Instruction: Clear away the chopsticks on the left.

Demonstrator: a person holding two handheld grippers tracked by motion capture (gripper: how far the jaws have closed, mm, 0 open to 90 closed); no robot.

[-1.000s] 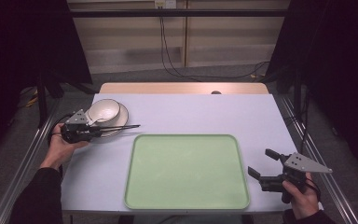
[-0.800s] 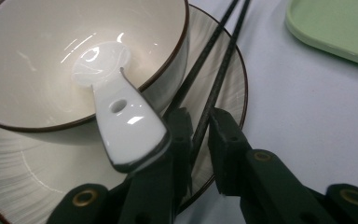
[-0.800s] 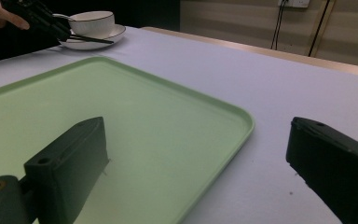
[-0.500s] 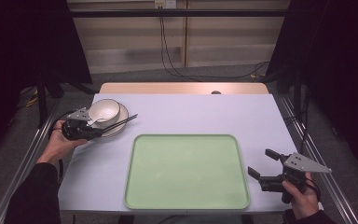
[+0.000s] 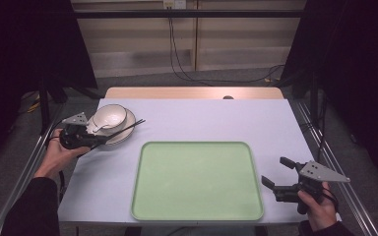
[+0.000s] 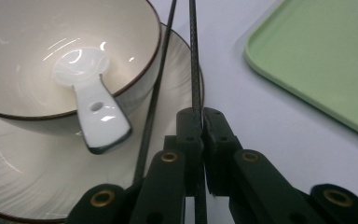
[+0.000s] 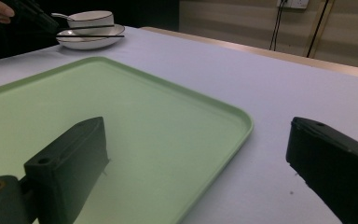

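Observation:
A white bowl (image 5: 109, 117) with a dark rim stands on a white plate (image 5: 124, 135) at the table's left. A white spoon (image 6: 93, 102) lies in the bowl with its handle over the rim. My left gripper (image 5: 92, 139) is beside the plate, shut on a pair of black chopsticks (image 5: 123, 129). One chopstick (image 6: 194, 70) is pinched between the pads. The other (image 6: 156, 93) runs along the left jaw, over the plate. Their tips point toward the table's middle. My right gripper (image 5: 276, 171) stands open near the front right corner, with nothing between its fingers.
A pale green tray (image 5: 197, 182) with nothing on it lies in the middle of the table, between the two grippers. Its near corner sits right under my right gripper (image 7: 196, 154). Dark curtains and cables stand behind the table.
The chopsticks' tips have swung toward the far side, up alongside the bowl. My left hand has shifted slightly. The right gripper has kept still.

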